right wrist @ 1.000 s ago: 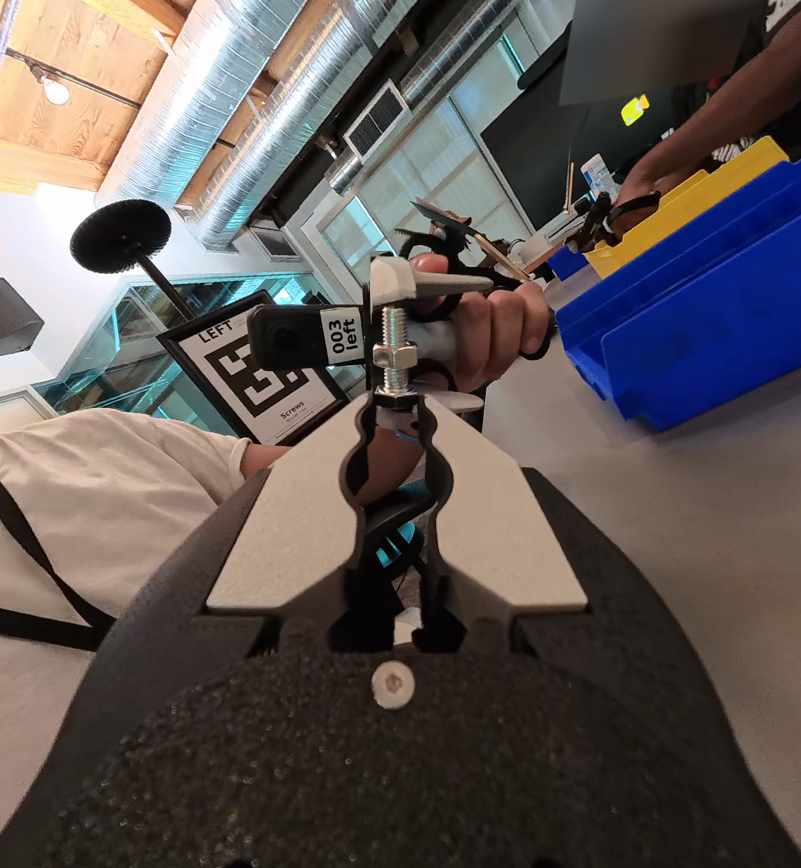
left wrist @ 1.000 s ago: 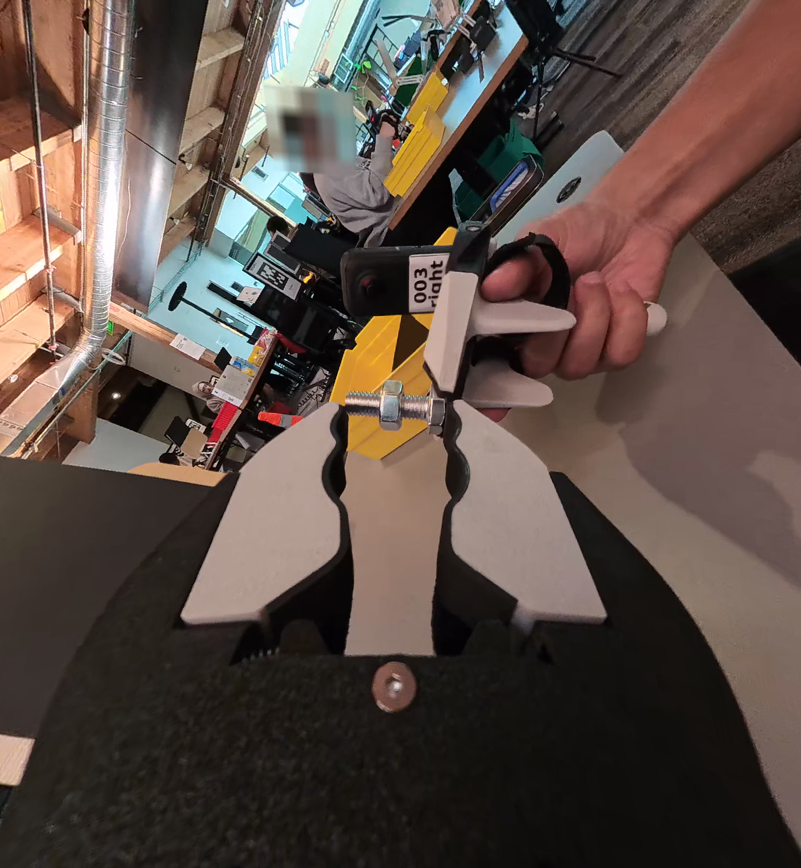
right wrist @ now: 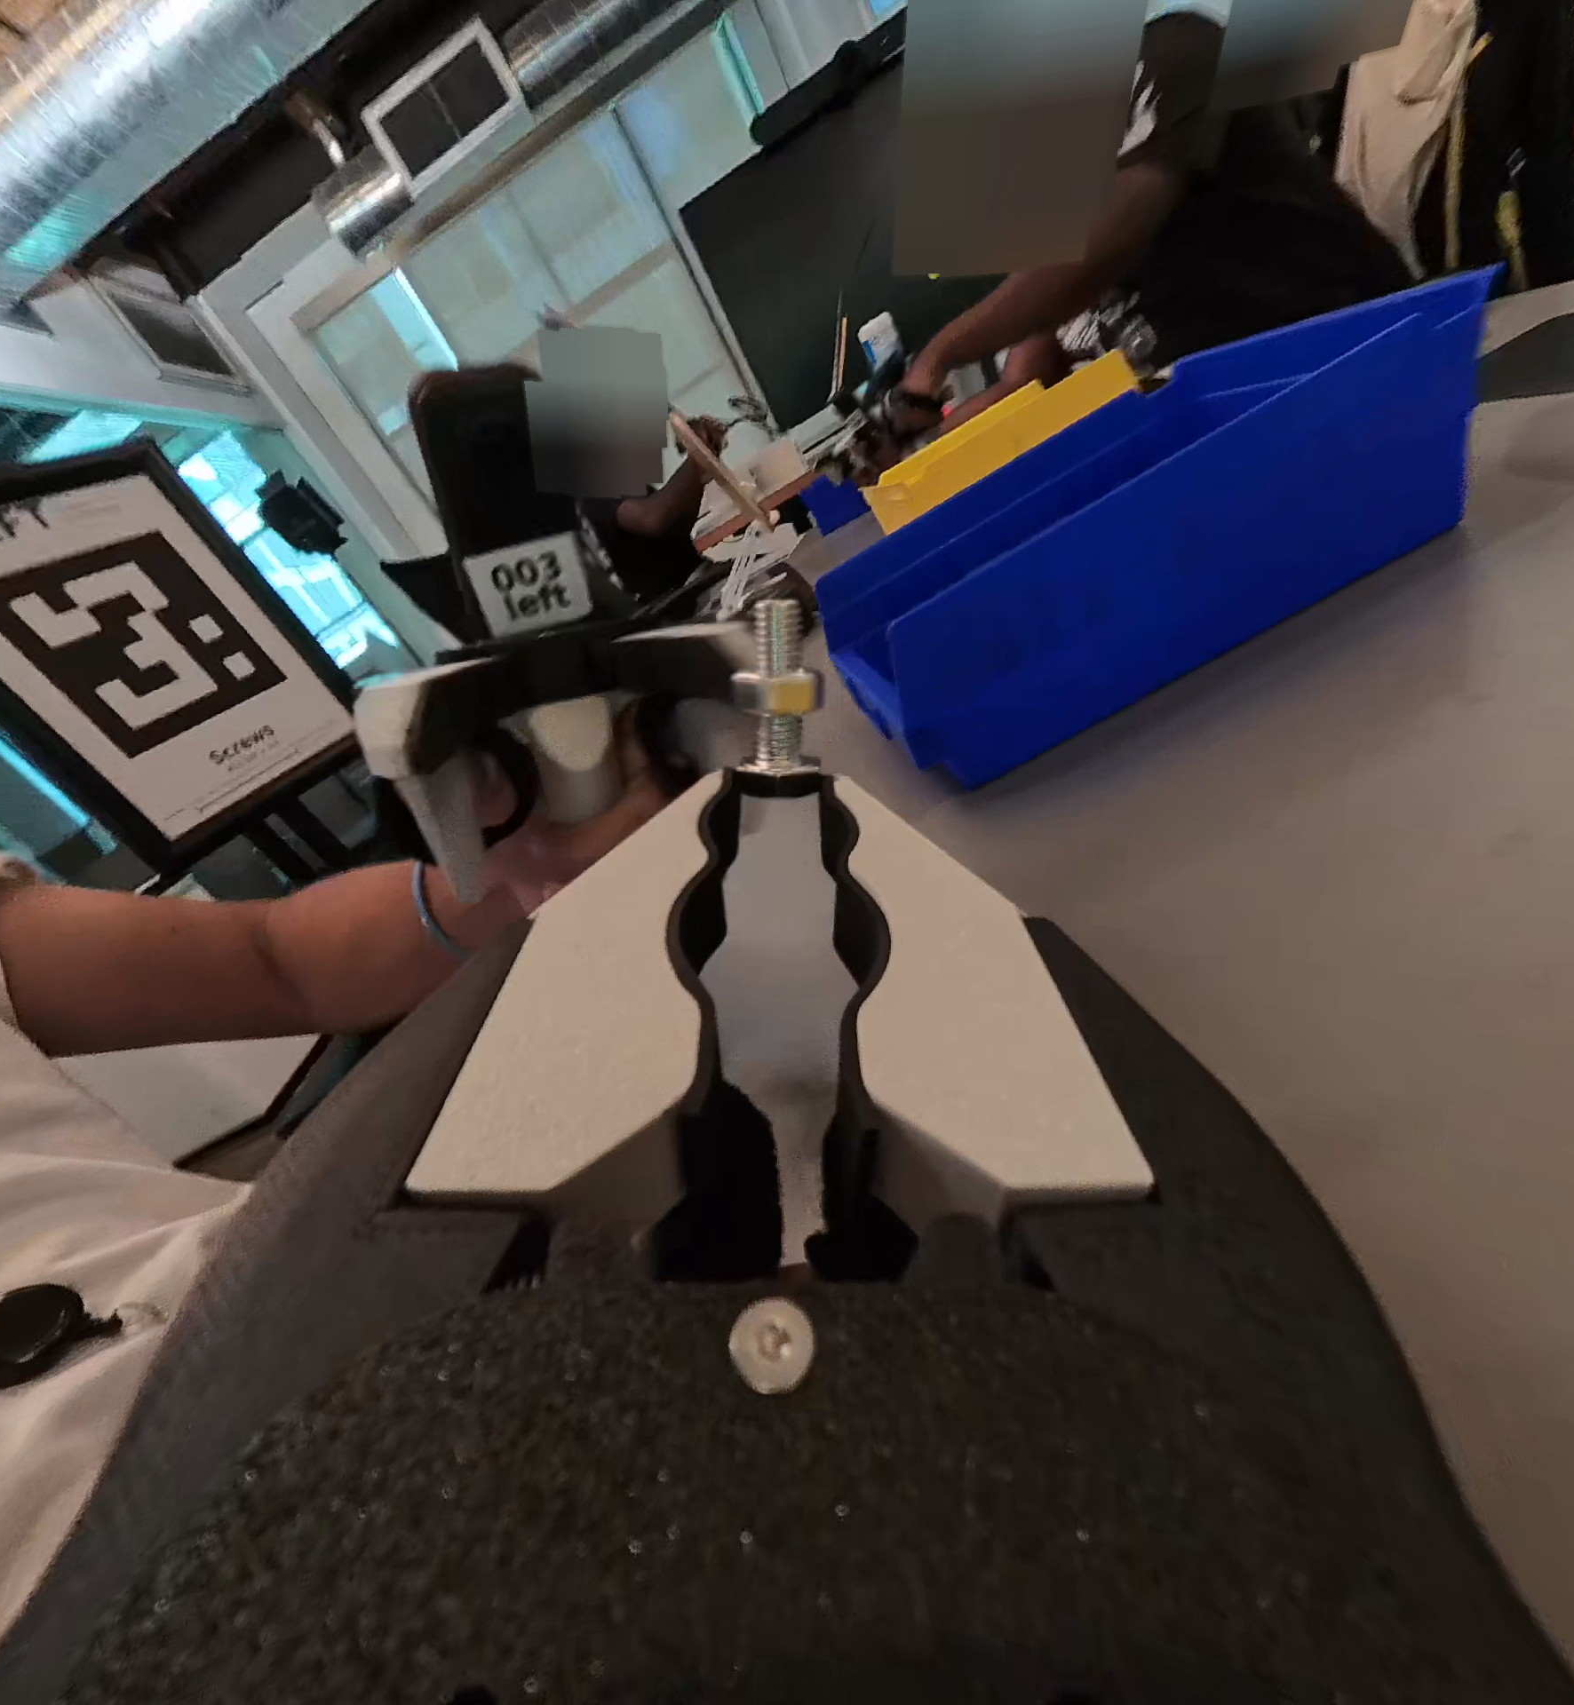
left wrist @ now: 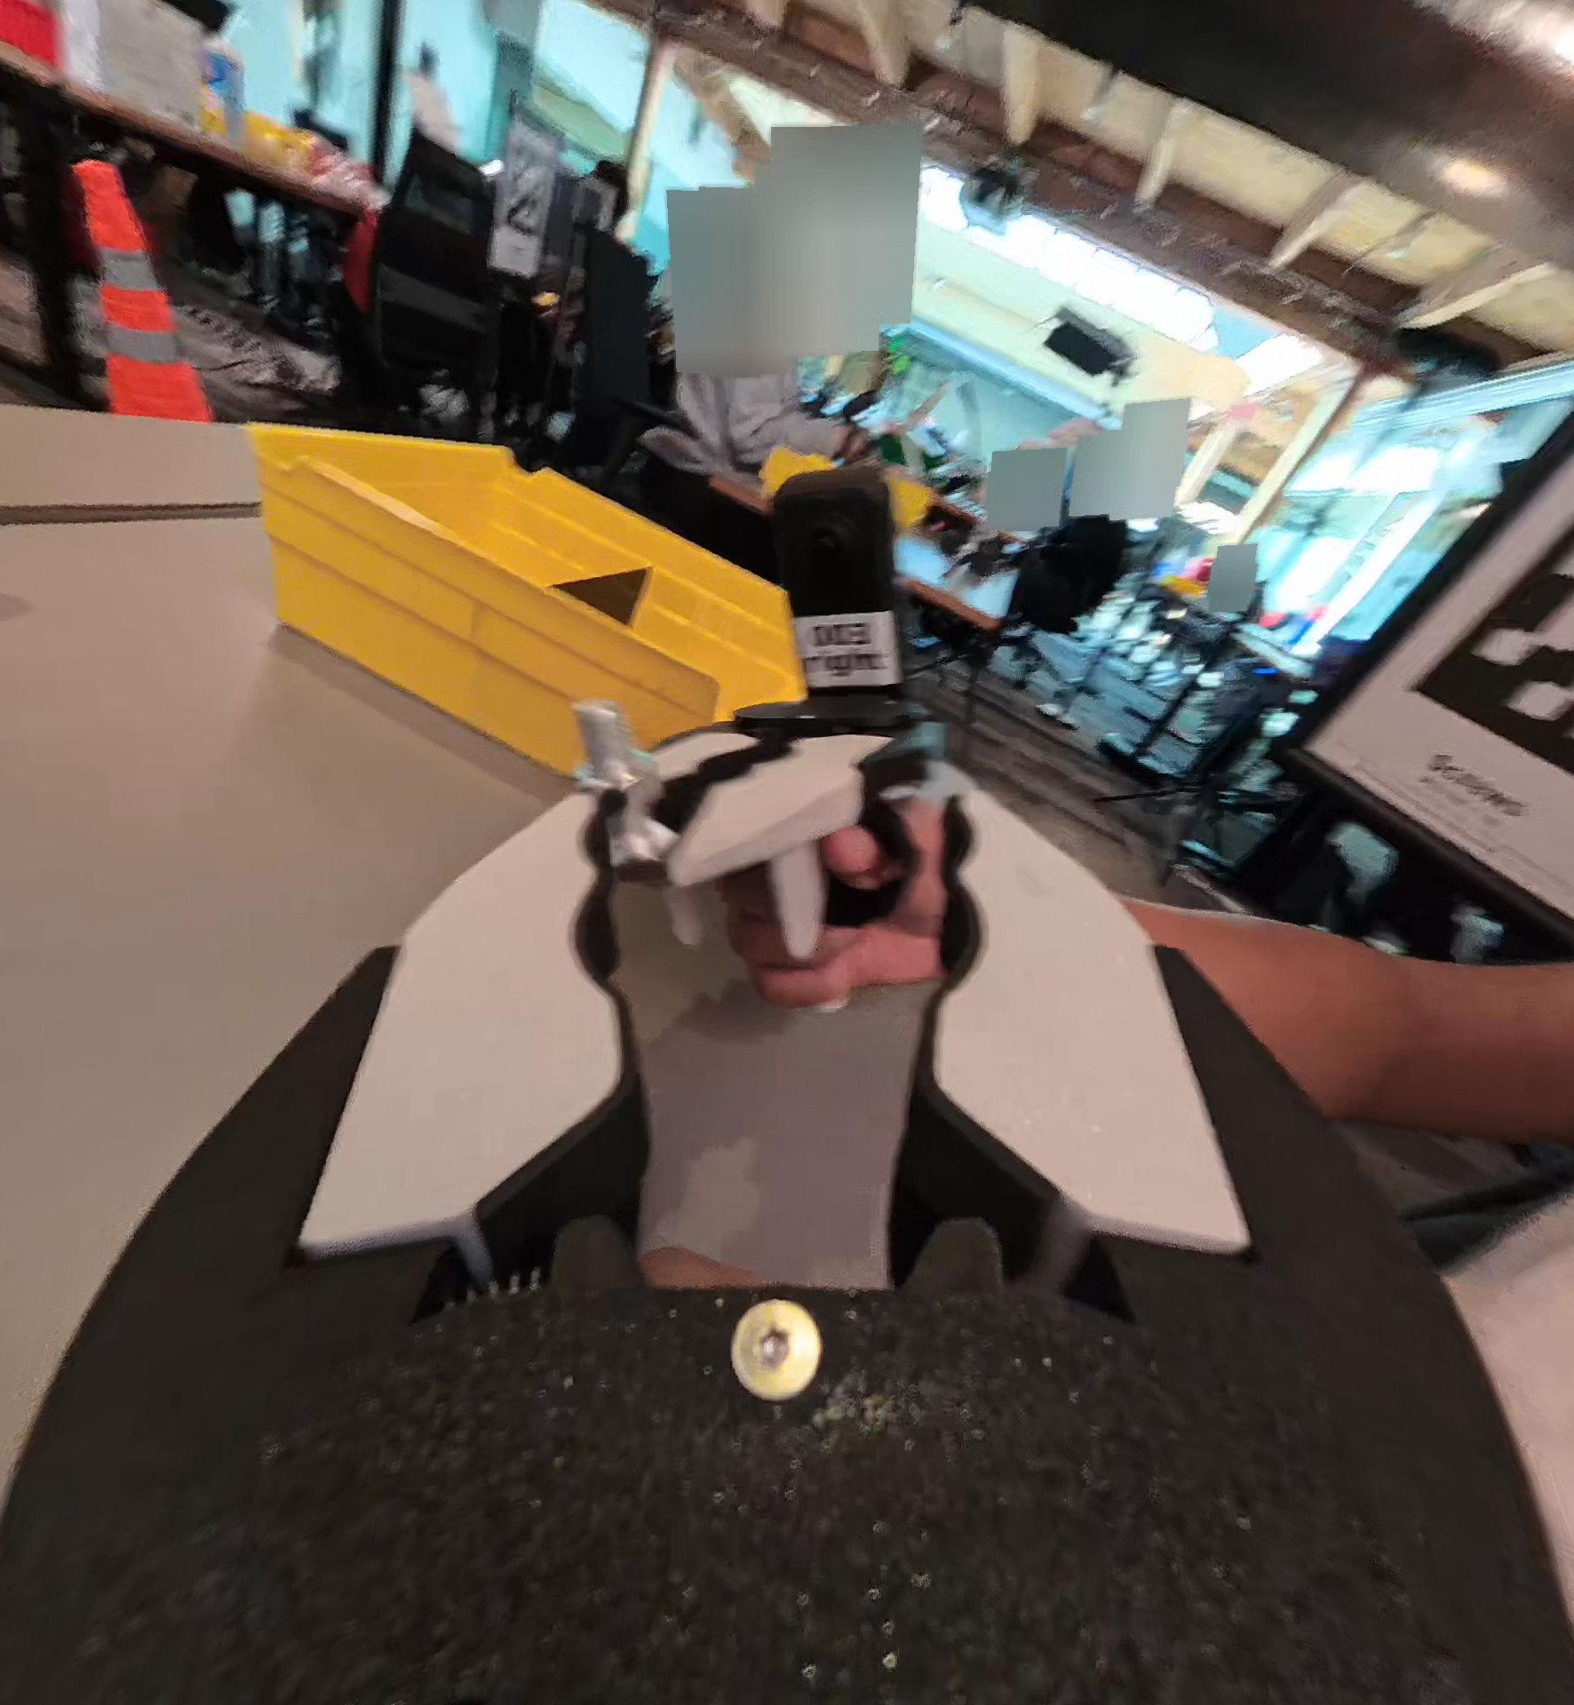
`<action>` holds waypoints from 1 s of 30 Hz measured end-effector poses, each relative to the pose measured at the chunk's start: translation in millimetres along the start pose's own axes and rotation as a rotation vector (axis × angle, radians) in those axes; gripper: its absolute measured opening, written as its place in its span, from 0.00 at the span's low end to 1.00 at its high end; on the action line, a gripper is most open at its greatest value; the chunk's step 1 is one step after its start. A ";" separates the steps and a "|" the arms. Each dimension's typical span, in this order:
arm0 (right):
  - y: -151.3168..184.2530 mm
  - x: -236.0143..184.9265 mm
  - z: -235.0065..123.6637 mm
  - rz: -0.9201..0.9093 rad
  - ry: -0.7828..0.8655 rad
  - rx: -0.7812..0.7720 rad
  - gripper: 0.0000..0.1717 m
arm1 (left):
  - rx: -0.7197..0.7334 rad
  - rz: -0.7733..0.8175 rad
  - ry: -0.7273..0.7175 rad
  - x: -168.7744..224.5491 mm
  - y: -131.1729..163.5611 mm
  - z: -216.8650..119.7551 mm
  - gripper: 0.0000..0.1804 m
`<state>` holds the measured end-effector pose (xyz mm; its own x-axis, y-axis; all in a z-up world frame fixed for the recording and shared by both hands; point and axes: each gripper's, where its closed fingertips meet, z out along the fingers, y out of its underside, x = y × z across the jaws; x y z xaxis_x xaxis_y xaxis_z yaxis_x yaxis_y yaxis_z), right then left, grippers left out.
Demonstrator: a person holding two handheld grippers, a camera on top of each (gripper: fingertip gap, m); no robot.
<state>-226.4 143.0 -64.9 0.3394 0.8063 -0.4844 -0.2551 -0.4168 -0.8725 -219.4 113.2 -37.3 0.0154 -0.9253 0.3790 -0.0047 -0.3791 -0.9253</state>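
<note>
Your right gripper (right wrist: 776,784) pinches the head of a silver bolt (right wrist: 776,729) that stands up, with a nut (right wrist: 776,690) already partway down it. Your left gripper (left wrist: 779,830) is wide open and empty, just beside the bolt, above the grey table (right wrist: 1319,876).

Around me a grey table (right wrist: 1319,923) fills the foreground; beyond it, silver ducts (right wrist: 119,101) cross the ceiling, glass partitions (right wrist: 506,277) glow pale teal, and dark chairs (left wrist: 433,258) stand.
</note>
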 end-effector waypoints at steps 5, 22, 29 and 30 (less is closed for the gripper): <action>-10.5 4.1 -11.5 -0.003 0.013 0.026 0.10 | 0.114 0.034 0.063 13.3 -12.2 -24.2 0.17; -1.3 11.8 5.0 0.034 0.029 0.021 0.10 | 0.072 -0.033 -0.009 -8.3 -7.4 -22.4 0.36; 11.9 -7.6 26.6 0.009 -0.034 -0.025 0.10 | -0.014 0.002 -0.041 -18.9 4.8 6.5 0.38; 11.8 -6.6 25.9 0.000 -0.031 -0.027 0.10 | -0.020 0.018 -0.040 -16.4 5.8 7.0 0.42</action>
<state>-255.1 143.7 -70.4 0.3112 0.8186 -0.4828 -0.2308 -0.4278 -0.8739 -212.7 126.2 -49.0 0.0554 -0.9308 0.3614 -0.0252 -0.3631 -0.9314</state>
